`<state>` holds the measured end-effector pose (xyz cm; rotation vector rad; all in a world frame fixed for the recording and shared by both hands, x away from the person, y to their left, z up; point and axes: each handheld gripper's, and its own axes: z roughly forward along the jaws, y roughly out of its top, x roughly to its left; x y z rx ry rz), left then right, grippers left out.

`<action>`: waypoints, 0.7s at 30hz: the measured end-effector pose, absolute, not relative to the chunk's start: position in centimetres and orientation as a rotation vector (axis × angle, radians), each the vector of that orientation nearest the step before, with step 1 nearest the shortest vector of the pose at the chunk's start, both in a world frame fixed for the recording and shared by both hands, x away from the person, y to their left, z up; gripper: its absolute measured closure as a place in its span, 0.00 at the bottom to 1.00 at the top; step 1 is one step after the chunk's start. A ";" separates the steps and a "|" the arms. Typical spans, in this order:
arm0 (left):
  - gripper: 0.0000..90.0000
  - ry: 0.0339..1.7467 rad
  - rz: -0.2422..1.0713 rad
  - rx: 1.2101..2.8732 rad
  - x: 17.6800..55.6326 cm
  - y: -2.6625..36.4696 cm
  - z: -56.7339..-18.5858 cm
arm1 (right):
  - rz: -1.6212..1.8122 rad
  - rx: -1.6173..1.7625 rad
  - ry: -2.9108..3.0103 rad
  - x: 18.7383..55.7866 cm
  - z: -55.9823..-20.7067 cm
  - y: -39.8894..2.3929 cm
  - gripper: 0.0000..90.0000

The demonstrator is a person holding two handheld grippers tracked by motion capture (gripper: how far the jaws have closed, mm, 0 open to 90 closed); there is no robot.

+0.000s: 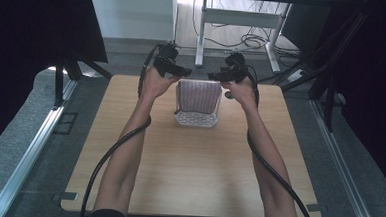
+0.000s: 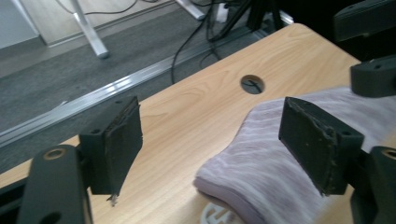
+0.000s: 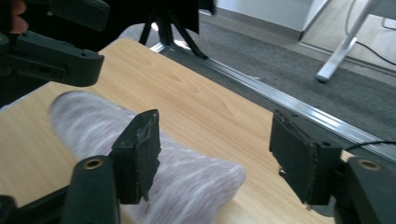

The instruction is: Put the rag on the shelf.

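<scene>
A lilac striped cloth point(image 1: 198, 95) hangs folded over a white perforated rack point(image 1: 195, 120) at the far middle of the wooden table point(image 1: 192, 173). My left gripper point(image 1: 177, 70) is at the cloth's upper left corner and my right gripper point(image 1: 221, 76) at its upper right. In the left gripper view my left gripper point(image 2: 212, 128) stands open above the cloth point(image 2: 252, 158), its pads clear of the fabric. The right gripper view has my right gripper point(image 3: 217, 149) open too, over the cloth's point(image 3: 93, 121) rounded end. Nothing is pressed between either pair of jaws.
A round cable hole point(image 2: 252, 84) lies in the tabletop just beyond the cloth. A metal rail point(image 2: 93, 95) and grey carpet border the table's far edge. White desk legs point(image 1: 201, 36) and loose cables stand behind. Dark curtains flank both sides.
</scene>
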<state>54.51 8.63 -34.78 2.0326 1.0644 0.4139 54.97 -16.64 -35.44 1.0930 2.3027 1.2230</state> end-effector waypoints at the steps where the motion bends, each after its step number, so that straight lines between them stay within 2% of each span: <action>1: 0.22 1.058 0.411 2.034 54.3 8.6 -34.7 | 1.230 1.092 2.306 54.8 -35.4 -16.7 0.34; 8: 0.17 1.008 0.379 2.050 53.1 8.6 -34.7 | 1.269 1.069 2.321 53.5 -35.5 -16.9 0.24; 21: 0.14 0.936 0.364 2.068 50.7 9.0 -35.1 | 1.268 1.025 2.378 51.2 -35.9 -16.9 0.17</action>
